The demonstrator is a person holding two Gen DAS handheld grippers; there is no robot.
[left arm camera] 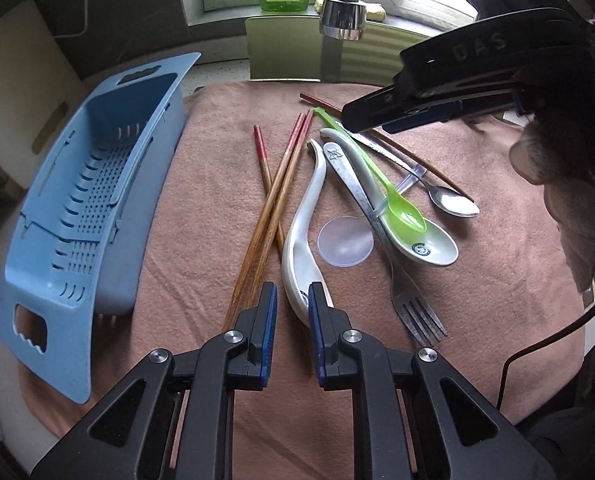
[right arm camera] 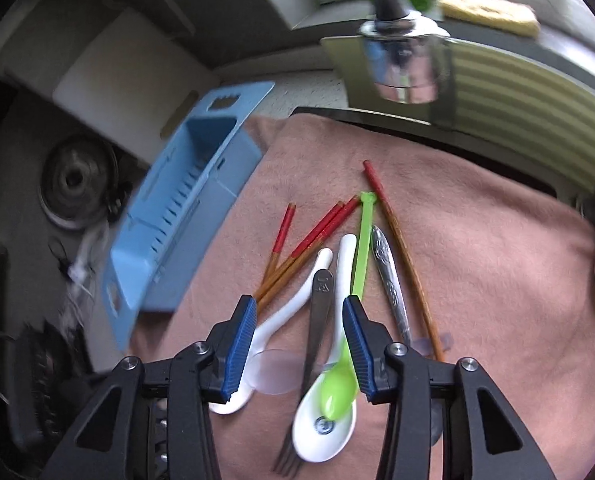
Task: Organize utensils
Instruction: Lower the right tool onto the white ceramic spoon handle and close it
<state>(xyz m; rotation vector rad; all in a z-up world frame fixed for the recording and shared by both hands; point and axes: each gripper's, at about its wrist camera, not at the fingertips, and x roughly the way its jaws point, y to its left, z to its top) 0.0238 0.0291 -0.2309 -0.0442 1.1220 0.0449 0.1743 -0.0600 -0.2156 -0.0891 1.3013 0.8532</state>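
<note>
L gripper (left arm camera: 292,300) nearest the lens: jaws down to a narrow gap, nothing gripped. R pad overlaps the bowl edge of a white ceramic spoon (left arm camera: 303,236); contact can't be told. Chopsticks (left arm camera: 275,196) lie just left of the pads.

R gripper (right arm camera: 299,334): jaws partly open, wider than L, empty, over the utensil pile w/ fork (right arm camera: 315,336), green plastic spoon (right arm camera: 347,356) and 2nd white spoon (right arm camera: 331,412) showing between the pads. Metal spoon (right arm camera: 389,280) just right.

All utensils on pink towel (left arm camera: 497,240); blue basket (left arm camera: 85,216) at its left edge holds none.
</note>
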